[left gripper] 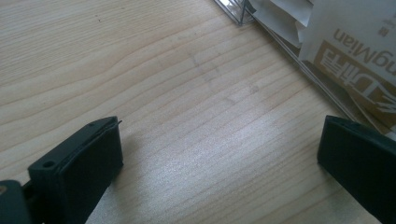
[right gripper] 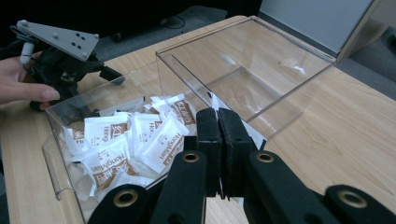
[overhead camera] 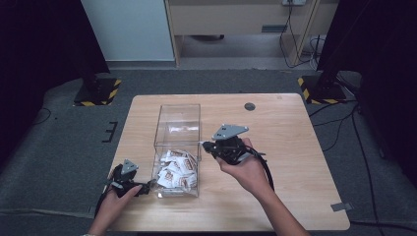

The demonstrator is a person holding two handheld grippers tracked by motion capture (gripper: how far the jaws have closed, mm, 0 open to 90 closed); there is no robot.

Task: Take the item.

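Observation:
A clear plastic box [overhead camera: 178, 105] with two compartments stands on the wooden table [overhead camera: 285, 147]. Its near compartment holds several white-and-brown packets [overhead camera: 174, 172] [right gripper: 116, 140]; the far one is bare. My right gripper [overhead camera: 205, 145] [right gripper: 218, 116] hovers at the box's right wall. Its jaws are shut, and a white packet [right gripper: 254, 135] shows at both sides of the tips, pinched between them. My left gripper [overhead camera: 147, 187] [left gripper: 219, 158] rests low on the table at the box's near left corner. It stands open with bare wood between its jaws and packets [left gripper: 355, 51] just behind the wall.
A small dark round hole [overhead camera: 250, 106] sits near the table's far edge. Bare wood stretches to the right of the box. Two stand feet with yellow-black tape [overhead camera: 98, 93] [overhead camera: 319, 91] rest on the grey floor beyond the table.

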